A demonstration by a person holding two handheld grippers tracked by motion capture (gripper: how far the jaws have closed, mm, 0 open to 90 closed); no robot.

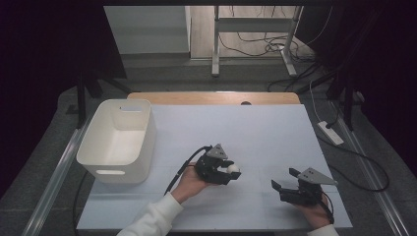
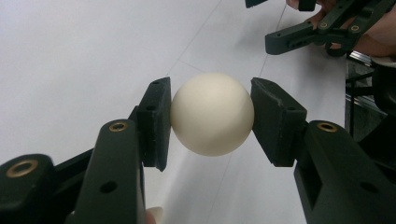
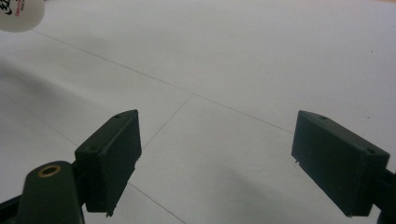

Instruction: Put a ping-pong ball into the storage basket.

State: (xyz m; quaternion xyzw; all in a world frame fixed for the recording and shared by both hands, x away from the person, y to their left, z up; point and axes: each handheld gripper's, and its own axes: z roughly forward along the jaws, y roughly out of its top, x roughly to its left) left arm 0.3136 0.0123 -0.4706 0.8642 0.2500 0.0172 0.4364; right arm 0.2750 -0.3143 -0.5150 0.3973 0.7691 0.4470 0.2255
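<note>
Ball: the cream-white ball is sitting between the two pads of the left gripper, squeezed from both sides, near the middle of the worktop.
Left gripper: it is clamping the ball across its widest part, both pads pressing on it (the grip is looking centred and even); whether the ball is hanging just above the white sheet or touching it, I cannot tell.
Right gripper: the right gripper is resting low at the near right of the worktop with its jaws standing wide and nothing between them.
Bin: the white bin is standing at the left of the worktop, well apart from the ball, and as far as its inside is showing, it is looking bare.
Done so far: the pick-up is looking complete, judging by the firm grip.
Left to do: probably carrying the ball leftward over the bin rim and letting it go inside; that part is not yet begun.
Risk: a smooth round ball is liable to slip if the squeeze is eased early.
</note>
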